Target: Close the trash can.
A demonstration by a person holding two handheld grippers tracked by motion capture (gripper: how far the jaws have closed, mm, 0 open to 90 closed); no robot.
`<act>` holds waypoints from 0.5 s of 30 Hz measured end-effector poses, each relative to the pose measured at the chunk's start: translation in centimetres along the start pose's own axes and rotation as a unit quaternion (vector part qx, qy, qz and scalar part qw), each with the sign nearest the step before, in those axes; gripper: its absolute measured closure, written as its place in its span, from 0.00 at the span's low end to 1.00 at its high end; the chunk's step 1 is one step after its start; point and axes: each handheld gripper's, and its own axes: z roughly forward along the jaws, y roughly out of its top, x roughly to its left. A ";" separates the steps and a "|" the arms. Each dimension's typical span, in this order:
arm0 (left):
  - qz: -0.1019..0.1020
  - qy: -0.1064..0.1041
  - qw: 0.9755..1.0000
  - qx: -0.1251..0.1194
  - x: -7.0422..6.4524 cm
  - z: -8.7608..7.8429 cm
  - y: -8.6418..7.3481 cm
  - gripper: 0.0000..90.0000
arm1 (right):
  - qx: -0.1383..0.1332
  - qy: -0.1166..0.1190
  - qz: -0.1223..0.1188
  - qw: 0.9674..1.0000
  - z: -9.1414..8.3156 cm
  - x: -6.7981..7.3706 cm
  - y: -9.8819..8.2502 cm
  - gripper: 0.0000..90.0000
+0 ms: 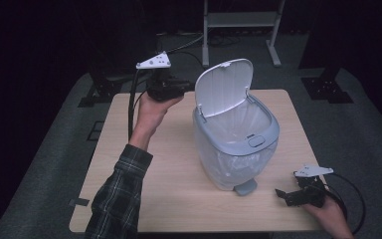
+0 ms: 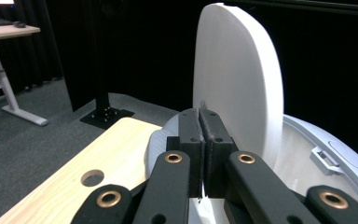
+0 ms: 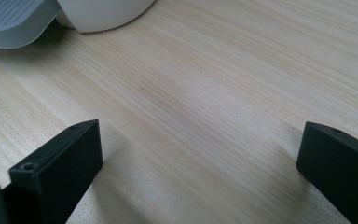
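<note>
A grey-white pedal bin (image 1: 234,149) with a clear liner stands mid-table, its white lid (image 1: 224,87) raised upright. My left gripper (image 1: 186,88) is held up in a hand just left of the lid, pointing at it. In the left gripper view its jaws (image 2: 199,114) are pressed together with nothing seen between them, close in front of the lid's smooth outer face (image 2: 237,79); whether they touch it I cannot tell. My right gripper (image 1: 282,195) rests low at the table's front right, near the grey pedal (image 1: 245,187). Its jaws (image 3: 200,140) stand wide apart over bare wood.
The light wooden table (image 1: 144,169) has a round cable hole (image 2: 92,177) near its far left edge. A white desk frame (image 1: 241,30) and a black stand base (image 2: 106,116) sit on the grey carpet behind. The pedal (image 3: 14,21) lies ahead of the right jaws.
</note>
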 end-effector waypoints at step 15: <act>0.013 -0.025 1.000 -0.002 -1.6 0.9 0.4 0.99 | 0.000 0.000 -0.001 1.000 0.0 0.0 0.0 0.00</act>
